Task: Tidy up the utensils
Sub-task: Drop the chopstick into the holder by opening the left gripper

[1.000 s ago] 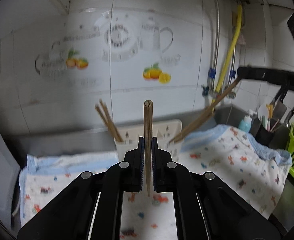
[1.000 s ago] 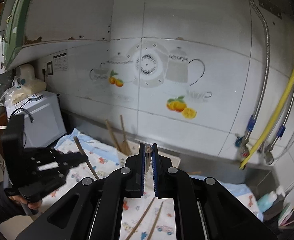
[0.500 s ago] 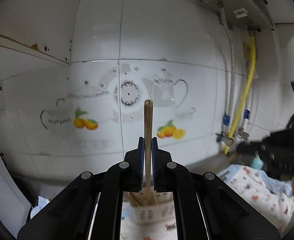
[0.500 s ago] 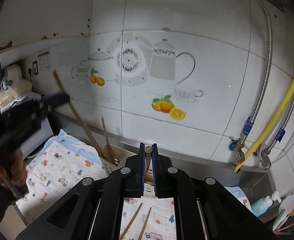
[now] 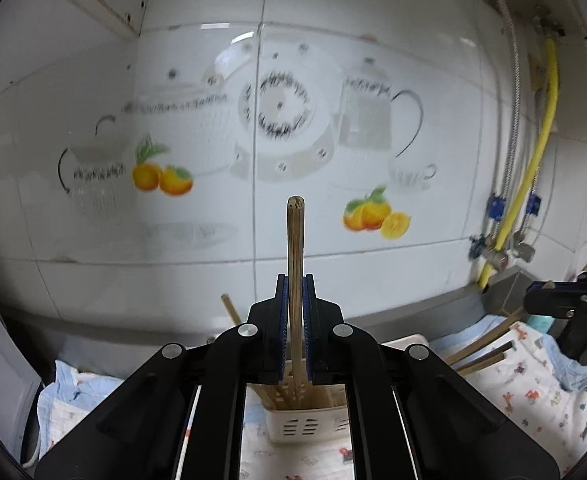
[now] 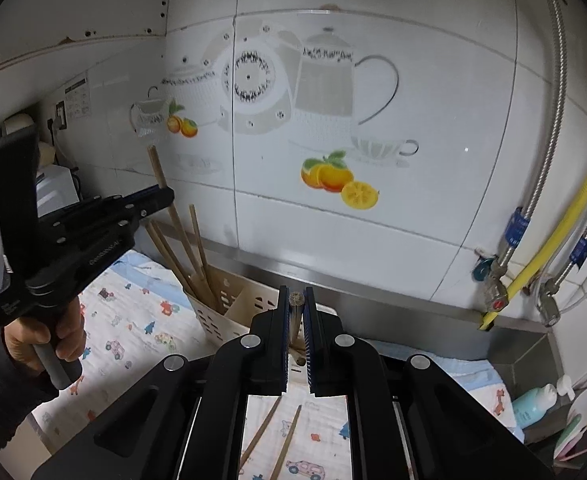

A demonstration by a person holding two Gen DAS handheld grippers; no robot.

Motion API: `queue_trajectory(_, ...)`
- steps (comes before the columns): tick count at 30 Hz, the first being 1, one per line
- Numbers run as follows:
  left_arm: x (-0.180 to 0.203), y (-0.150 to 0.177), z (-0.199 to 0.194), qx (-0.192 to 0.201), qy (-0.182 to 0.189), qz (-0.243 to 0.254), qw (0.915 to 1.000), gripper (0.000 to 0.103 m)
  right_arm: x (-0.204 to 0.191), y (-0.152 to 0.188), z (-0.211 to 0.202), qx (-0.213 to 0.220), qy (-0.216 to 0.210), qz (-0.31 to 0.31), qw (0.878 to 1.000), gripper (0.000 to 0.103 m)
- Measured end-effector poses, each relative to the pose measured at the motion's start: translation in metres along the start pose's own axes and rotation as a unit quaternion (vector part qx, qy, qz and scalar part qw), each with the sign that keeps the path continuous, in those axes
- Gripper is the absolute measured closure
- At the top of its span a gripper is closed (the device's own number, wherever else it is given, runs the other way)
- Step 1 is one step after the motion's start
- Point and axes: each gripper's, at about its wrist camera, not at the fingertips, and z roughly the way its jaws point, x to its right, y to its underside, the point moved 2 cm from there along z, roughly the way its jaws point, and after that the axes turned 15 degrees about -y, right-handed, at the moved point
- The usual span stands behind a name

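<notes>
My left gripper (image 5: 295, 280) is shut on a wooden chopstick (image 5: 295, 240) that stands upright between its pads. The stick's lower end reaches down into the cream slotted utensil holder (image 5: 305, 424). In the right wrist view the left gripper (image 6: 165, 197), held by a hand, grips that chopstick (image 6: 161, 178) over the holder (image 6: 233, 304), where several chopsticks lean. My right gripper (image 6: 295, 293) is shut on another chopstick (image 6: 295, 299), seen end-on just right of the holder. The right gripper (image 5: 533, 305) also shows at the left wrist view's right edge.
Two loose chopsticks (image 6: 271, 436) lie on the cartoon-print cloth (image 6: 133, 320) below the right gripper. A tiled wall (image 6: 333, 220) stands close behind the holder. Pipes and a yellow hose (image 6: 553, 248) run at the right, above a bottle (image 6: 533, 404). A white appliance (image 6: 53, 192) stands at the left.
The left gripper rose from the cloth and swung over to the holder, bringing its chopstick's lower end into it. The right gripper came nearer the holder and sank a little.
</notes>
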Motion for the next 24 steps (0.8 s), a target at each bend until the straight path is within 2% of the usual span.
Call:
queue_trajectory(6, -0.001, 0.010, 0.011, -0.020, 0.003, 0.001, 0.9998, 0.097, 0.002, 0.004, 0.012, -0.007, -0.005, 0.007, 1.000, 0.096)
queue_trajectory(14, -0.003, 0.008, 0.004, -0.013, 0.006, 0.000, 0.9999, 0.095, 0.005, 0.006, 0.016, -0.007, -0.003, 0.010, 1.000, 0.096)
queue_trajectory(24, -0.012, 0.013, -0.026, -0.014, 0.010, -0.005, 0.9999, 0.095, 0.000, 0.016, -0.019, 0.027, 0.004, 0.017, 0.999, 0.093)
